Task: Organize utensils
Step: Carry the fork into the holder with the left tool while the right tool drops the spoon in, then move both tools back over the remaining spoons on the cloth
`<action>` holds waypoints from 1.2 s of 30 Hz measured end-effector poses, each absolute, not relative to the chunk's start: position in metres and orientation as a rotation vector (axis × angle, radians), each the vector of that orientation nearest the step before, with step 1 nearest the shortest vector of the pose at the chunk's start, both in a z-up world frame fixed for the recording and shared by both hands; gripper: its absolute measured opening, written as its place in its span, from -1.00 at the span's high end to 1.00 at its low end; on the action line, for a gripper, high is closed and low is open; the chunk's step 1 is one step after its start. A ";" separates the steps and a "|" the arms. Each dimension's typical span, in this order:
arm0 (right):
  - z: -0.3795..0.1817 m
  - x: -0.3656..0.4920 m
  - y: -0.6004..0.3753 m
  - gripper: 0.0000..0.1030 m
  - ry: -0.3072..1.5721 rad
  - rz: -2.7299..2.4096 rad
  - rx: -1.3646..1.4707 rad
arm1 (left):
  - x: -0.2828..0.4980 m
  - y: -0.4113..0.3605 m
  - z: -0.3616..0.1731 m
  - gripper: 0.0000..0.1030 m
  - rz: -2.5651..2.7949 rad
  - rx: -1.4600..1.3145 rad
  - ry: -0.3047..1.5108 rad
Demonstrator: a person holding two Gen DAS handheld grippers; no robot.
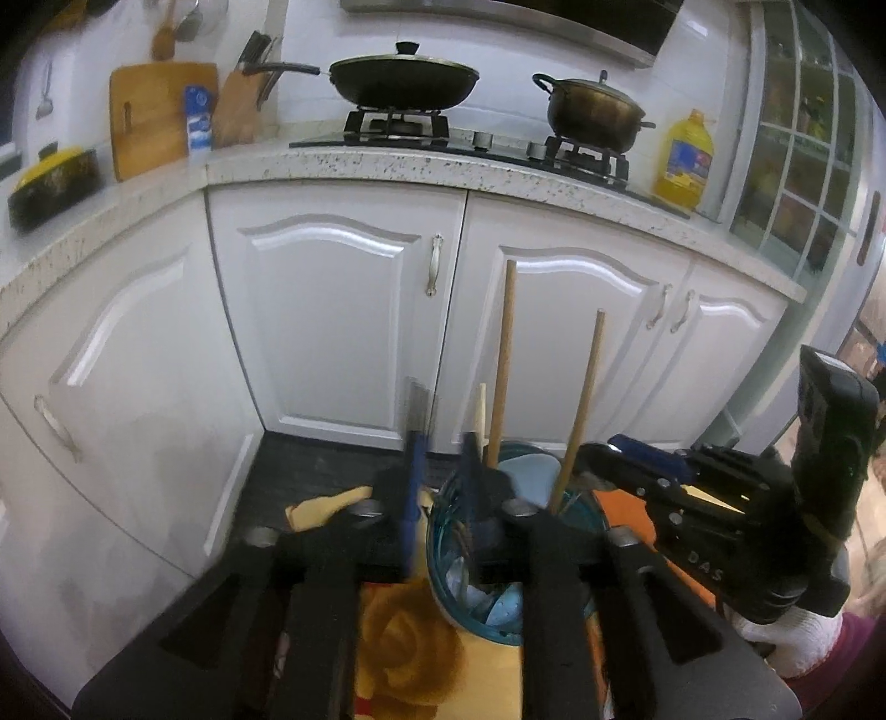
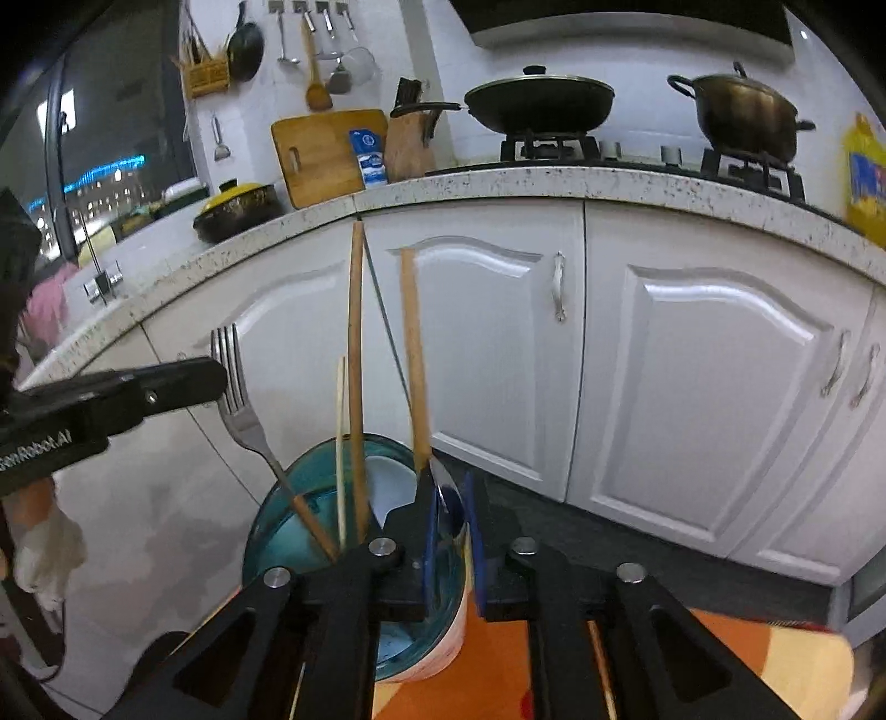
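Right wrist view — right gripper (image 2: pixel 449 531) clamped on spoon (image 2: pixel 447 498) over teal holder (image 2: pixel 288 498), fork (image 2: pixel 243 410) inside, left gripper (image 1: pixel 443 471) parted — holding nothing.

Brightness: indoor artificial light, moderate; white cabinet doors (image 1: pixel 332 310) well lit.
Glare: soft highlights on cabinet door panels (image 2: pixel 720 310) and on the range hood edge (image 1: pixel 498 22).
Window (image 2: pixel 99 166): dark outside, lit buildings visible.
Shadows: dark floor (image 1: pixel 332 471) under the cabinets.
Distortion: strong fisheye, countertop (image 2: pixel 498 183) bows, black vignette at corners.
Blur: left gripper (image 1: pixel 443 459) fingers smeared; cloth (image 1: pixel 410 642) soft.
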State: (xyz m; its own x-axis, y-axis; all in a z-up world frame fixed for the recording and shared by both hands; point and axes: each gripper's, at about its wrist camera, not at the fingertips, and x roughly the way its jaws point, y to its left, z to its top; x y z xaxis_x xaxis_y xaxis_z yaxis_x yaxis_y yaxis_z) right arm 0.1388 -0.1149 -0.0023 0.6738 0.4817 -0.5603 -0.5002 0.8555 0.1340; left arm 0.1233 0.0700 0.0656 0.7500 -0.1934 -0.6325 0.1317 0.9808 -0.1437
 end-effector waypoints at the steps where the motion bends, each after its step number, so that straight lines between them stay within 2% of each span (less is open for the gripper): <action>1: -0.003 0.137 -0.117 0.62 0.622 0.556 -0.025 | 0.122 0.071 0.065 0.35 -0.179 -0.104 0.702; 2: -0.002 0.136 -0.117 0.52 0.622 0.558 -0.022 | 0.121 0.072 0.065 0.32 -0.179 -0.116 0.702; 3: -0.002 0.133 -0.119 0.51 0.619 0.558 -0.016 | 0.120 0.073 0.065 0.31 -0.179 -0.128 0.705; 13: 0.004 0.122 -0.125 0.50 0.617 0.558 0.006 | 0.102 0.075 0.070 0.29 -0.153 -0.160 0.687; 16: 0.006 0.116 -0.127 0.47 0.615 0.565 0.018 | 0.093 0.074 0.074 0.14 -0.138 -0.165 0.668; 24: 0.013 0.096 -0.137 0.45 0.617 0.562 0.047 | 0.068 0.060 0.083 0.13 -0.115 -0.116 0.629; 28: 0.015 0.081 -0.145 0.35 0.624 0.537 0.043 | 0.056 0.051 0.082 0.10 -0.121 -0.109 0.624; 36: 0.010 0.058 -0.170 0.34 0.657 0.485 0.059 | 0.037 0.024 0.078 0.05 -0.157 -0.081 0.634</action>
